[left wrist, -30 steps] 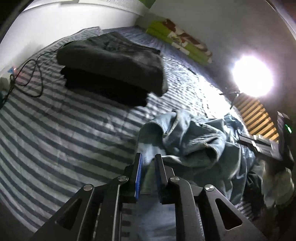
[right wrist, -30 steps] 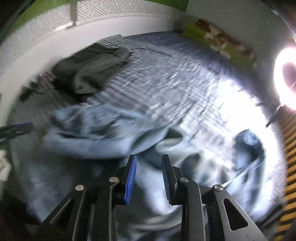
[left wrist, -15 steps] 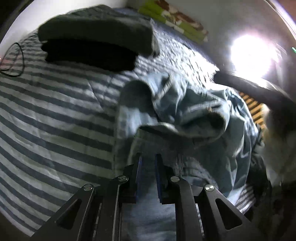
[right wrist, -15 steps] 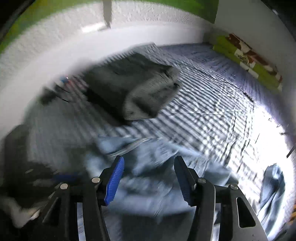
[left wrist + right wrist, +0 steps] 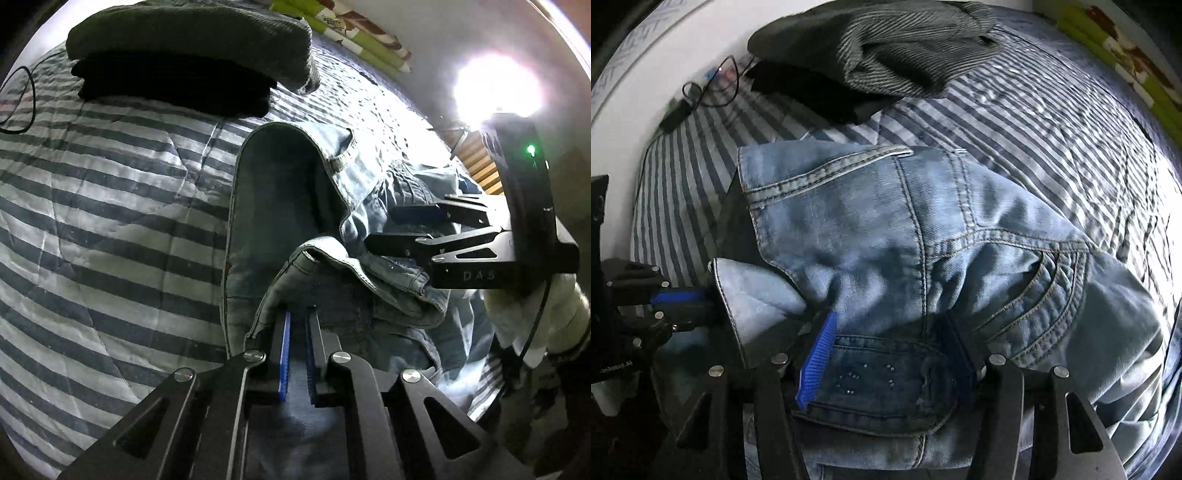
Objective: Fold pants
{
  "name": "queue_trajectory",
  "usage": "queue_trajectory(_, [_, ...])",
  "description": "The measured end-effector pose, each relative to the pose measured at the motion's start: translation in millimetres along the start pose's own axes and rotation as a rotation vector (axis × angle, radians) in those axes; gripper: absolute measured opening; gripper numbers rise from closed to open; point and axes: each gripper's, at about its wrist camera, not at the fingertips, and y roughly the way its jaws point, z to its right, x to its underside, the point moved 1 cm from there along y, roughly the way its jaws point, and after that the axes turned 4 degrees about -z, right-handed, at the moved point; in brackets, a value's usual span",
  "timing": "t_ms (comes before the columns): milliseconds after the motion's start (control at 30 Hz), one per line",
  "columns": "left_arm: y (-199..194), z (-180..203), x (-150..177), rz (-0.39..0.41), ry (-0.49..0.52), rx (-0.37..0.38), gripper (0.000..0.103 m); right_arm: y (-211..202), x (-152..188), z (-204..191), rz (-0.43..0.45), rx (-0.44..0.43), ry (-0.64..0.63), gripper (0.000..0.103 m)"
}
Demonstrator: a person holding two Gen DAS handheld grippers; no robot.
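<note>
Jeans (image 5: 894, 236) on striped bedspread (image 5: 110, 206), seemingly rumpled

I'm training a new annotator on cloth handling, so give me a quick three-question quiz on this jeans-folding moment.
1. True or false: the left gripper has its pads closing on a fold of the jeans.
2. What lies between the right gripper's spread fingers: A) bare bedsheet B) denim C) a cable?
3. What sits on the striped bedsheet beyond the jeans?

Key: 1 true; 2 B; 3 a stack of folded dark clothes.
</note>
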Motion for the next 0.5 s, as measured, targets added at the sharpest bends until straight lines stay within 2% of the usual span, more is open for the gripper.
queue_trajectory(100, [0.0,-0.9,0.0,-0.001,0.005,-0.005,0.007,-2.9,-1.6,-2.8,-0.019,0.001,-0.014,0.055])
queue_trajectory(233, [0.5,-1.3,-0.4,0.000,0.010,-0.010,0.007,-9.4,-6.3,-1.6,-0.002,-0.089,0.014,0.062])
queue_trajectory(333, [-0.7,-1.1,0.4,0.000,0.013,-0.011,0.007,2.3,-5.4,-11.5,-0.031,-0.042,-0.038,0.063])
queue_trajectory(400, [-0.5,1.2,0.3,0.000,0.019,-0.017,0.007,8.0,-4.4,-17.9,-0.031,0.008,-0.075,0.060])
queue_trajectory(467, [-0.9,2.9,0.6,0.001,0.029,-0.028,0.006,9.1,-6.6,-19.1,-0.038,0.048,-0.091,0.035])
queue_trajectory(500, [-0.4,4.4,0.3,0.002,0.035,-0.037,0.005,6.8,-9.2,-19.1,-0.039,0.054,-0.098,0.027])
